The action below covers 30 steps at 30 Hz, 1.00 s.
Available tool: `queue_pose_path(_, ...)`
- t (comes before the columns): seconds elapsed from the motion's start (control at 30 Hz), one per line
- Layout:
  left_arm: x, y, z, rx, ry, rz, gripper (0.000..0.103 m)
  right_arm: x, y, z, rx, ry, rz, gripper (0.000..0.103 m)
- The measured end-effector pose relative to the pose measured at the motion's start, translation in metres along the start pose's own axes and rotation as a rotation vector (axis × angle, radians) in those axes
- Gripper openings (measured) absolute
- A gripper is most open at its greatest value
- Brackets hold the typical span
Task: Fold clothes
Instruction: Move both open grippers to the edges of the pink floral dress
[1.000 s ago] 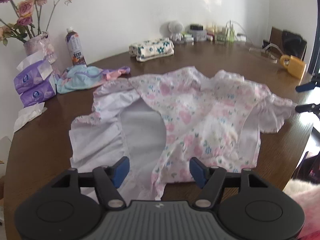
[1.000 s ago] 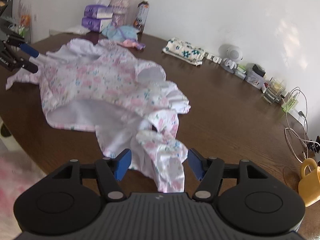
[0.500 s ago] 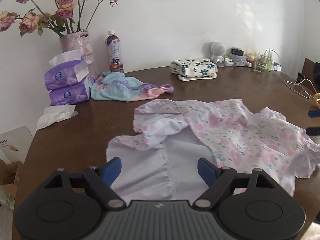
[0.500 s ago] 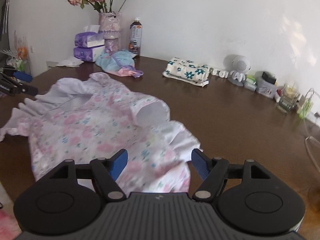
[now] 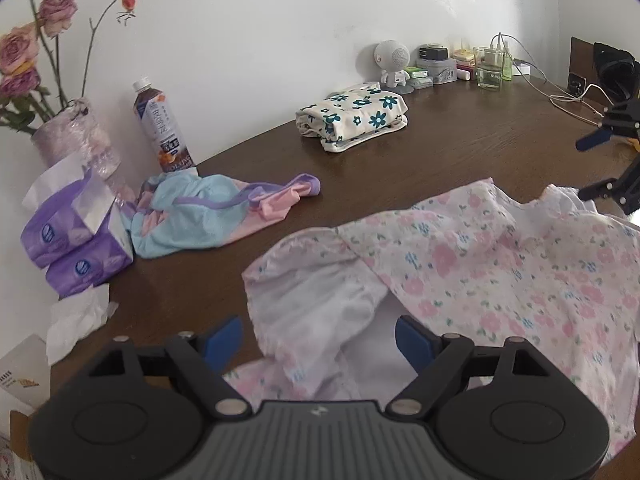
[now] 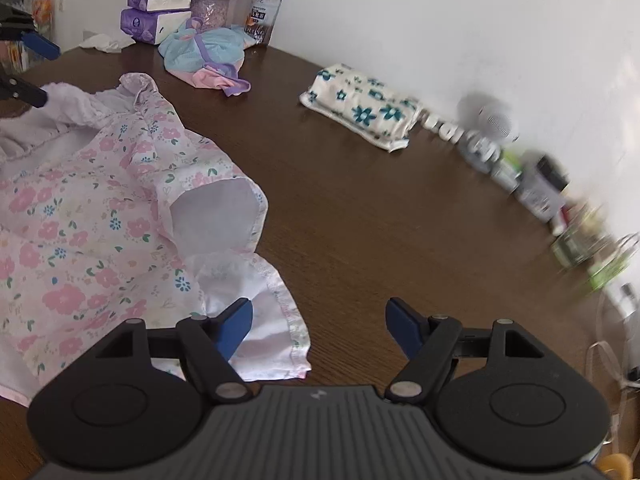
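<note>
Here, in the left wrist view, the left tool [image 5: 319, 338], fingers apart and empty, hovers over the pink floral cotton garment [image 5: 500, 276] spread loosely on the dark wooden tabletop [image 5: 460, 152], seemingly lined up for a grasp. In the right wrist view, the right tool [image 6: 319, 326], likewise spread and empty, hangs at the garment's [image 6: 100, 216] white-lined edge.

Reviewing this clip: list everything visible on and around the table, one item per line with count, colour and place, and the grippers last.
floral garment: 1, white with pink flowers, spread on the near table
table: 1, dark brown wood
folded cloth: 1, cream with teal flowers, mid table
crumpled garment: 1, light blue, pink and purple, near the bottle
bottle: 1, dark drink, white cap, by the wall
tissue packs: 2, purple, stacked, left edge
loose tissue: 1, white, beside the packs
vase: 1, pinkish, holding dried roses
speaker figure: 1, white, by the wall
glass: 1, clear, among small clutter
left gripper: black, blue pads, open over the garment
right gripper: black, blue pads, open at the garment's edge
</note>
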<state>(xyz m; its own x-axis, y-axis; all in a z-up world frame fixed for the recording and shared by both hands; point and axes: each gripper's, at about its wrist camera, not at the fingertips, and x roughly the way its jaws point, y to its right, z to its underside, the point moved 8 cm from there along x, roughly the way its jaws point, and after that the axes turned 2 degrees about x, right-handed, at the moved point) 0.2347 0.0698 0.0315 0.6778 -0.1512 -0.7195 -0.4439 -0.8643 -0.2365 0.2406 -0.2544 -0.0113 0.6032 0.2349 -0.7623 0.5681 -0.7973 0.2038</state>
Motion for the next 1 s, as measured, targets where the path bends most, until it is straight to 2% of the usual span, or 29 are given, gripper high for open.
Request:
queue_pose_path(0.13, 0.027, -0.014, -0.017, -0.009, -0.039, 0.017, 0.083, 0.008, -0.004, 0.001, 0.012, -0.015, -0.101, 0.075)
queue_pose_path(0.23, 0.052, -0.024, -0.024, -0.005, -0.063, 0.021, 0.083, 0.016, -0.01, 0.003, -0.038, -0.043, -0.096, 0.074)
queue_pose_path(0.37, 0.08, -0.031, -0.029, 0.074, -0.082, 0.002, 0.08, 0.023, -0.015, 0.004, -0.07, -0.069, -0.118, 0.074)
queue_pose_path(0.47, 0.096, -0.032, -0.032, 0.153, -0.085, 0.021, 0.077, 0.024, -0.016, 0.004, -0.092, -0.08, -0.128, 0.074)
queue_pose_path(0.53, 0.104, -0.031, -0.033, 0.199, -0.084, 0.031, 0.077, 0.026, -0.016, 0.004, -0.087, -0.091, -0.139, 0.073)
queue_pose_path(0.73, 0.116, -0.032, -0.031, 0.233, -0.087, 0.093, 0.077, 0.029, -0.013, 0.007, -0.044, -0.113, -0.173, 0.07)
queue_pose_path(0.93, 0.127, -0.034, -0.029, 0.267, -0.089, 0.155, 0.074, 0.031, -0.011, 0.01, -0.001, -0.131, -0.2, 0.061)
queue_pose_path(1.0, 0.129, -0.036, -0.029, 0.25, -0.09, 0.176, 0.074, 0.032, -0.011, 0.01, 0.016, -0.137, -0.198, 0.061)
